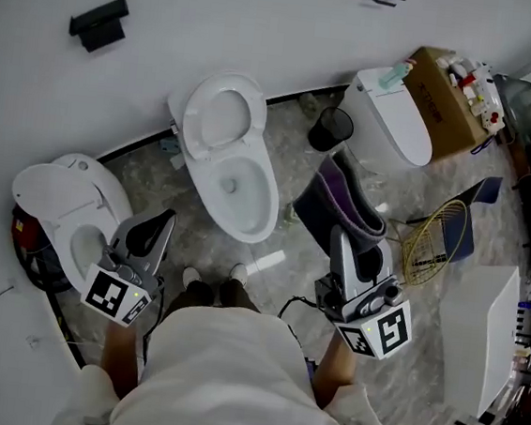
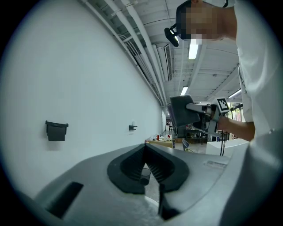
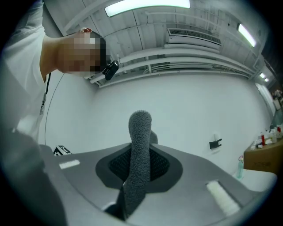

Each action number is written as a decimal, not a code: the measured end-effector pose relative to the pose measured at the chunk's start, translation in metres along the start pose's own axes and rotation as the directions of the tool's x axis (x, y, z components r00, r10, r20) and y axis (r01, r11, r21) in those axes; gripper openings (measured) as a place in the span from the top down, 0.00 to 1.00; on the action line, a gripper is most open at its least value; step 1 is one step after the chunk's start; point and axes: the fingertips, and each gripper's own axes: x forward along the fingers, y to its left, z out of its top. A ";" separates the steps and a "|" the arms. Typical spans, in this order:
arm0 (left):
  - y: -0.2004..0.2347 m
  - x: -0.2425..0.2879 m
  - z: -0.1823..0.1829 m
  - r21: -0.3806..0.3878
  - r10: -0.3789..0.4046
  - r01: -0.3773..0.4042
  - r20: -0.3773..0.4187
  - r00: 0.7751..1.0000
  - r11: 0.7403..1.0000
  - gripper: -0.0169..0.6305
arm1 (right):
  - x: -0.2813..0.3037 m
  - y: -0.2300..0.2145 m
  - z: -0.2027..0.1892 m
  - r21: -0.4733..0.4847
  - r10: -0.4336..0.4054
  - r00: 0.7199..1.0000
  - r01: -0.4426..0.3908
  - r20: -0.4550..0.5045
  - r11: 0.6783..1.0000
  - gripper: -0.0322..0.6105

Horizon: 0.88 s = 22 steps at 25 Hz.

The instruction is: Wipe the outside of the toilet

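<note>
Currently clamped on a grey cloth [image 3: 139, 132] at the right gripper [image 1: 340, 235], with cloth standing up past the tips. Closed tip to tip on nothing at the left gripper [image 1: 161, 217]. Ahead, between both grippers, on the floor [image 1: 196, 247]: toilet [image 1: 237, 171], lid raised, apart from both. Just left of the left gripper: second toilet [image 1: 69, 200]. Beyond the right gripper: black bin [image 1: 332, 127].
</note>
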 end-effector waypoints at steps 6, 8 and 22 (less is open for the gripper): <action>0.007 -0.007 0.003 -0.005 0.015 -0.015 0.004 1.000 1.000 0.98 | 0.000 0.003 -0.010 0.011 0.006 1.000 -0.006 -0.008 1.000 0.86; 0.006 -0.005 0.004 -0.003 0.017 -0.017 0.005 1.000 1.000 0.98 | 0.001 0.002 -0.011 0.014 0.012 1.000 -0.012 -0.009 1.000 0.86; 0.013 0.006 0.010 0.016 0.031 -0.031 0.000 1.000 0.999 0.98 | 0.017 -0.009 -0.032 -0.003 0.024 0.998 -0.024 -0.050 1.000 0.86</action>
